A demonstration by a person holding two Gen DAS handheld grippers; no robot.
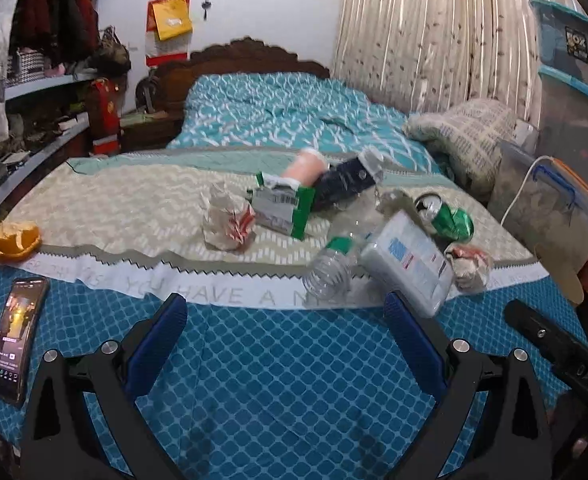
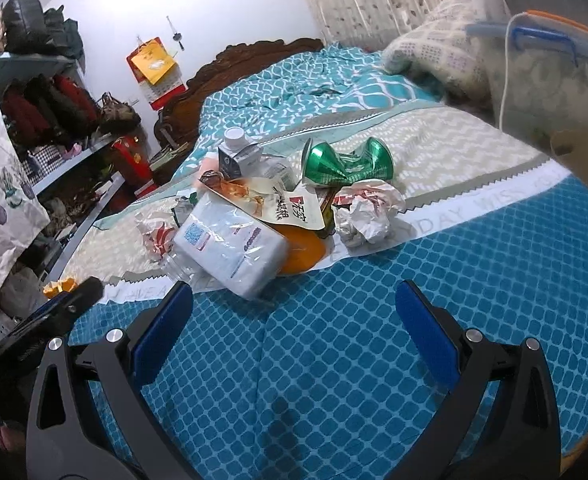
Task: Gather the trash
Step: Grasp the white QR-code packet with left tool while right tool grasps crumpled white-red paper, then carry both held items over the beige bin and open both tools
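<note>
Hovering with spread jaws, both grippers (image 1: 286,312) (image 2: 294,304) face bed (image 1: 254,360) trash (image 2: 230,248).

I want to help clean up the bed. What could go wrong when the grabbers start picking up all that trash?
The tissue pack leans on the clear bottle, so pulling either one may tip or roll the other.

The crushed can has bent edges and might slip from the fingers.

The phone lies on the bed near the orange peel; it isn't trash and could be grabbed by mistake.
</note>
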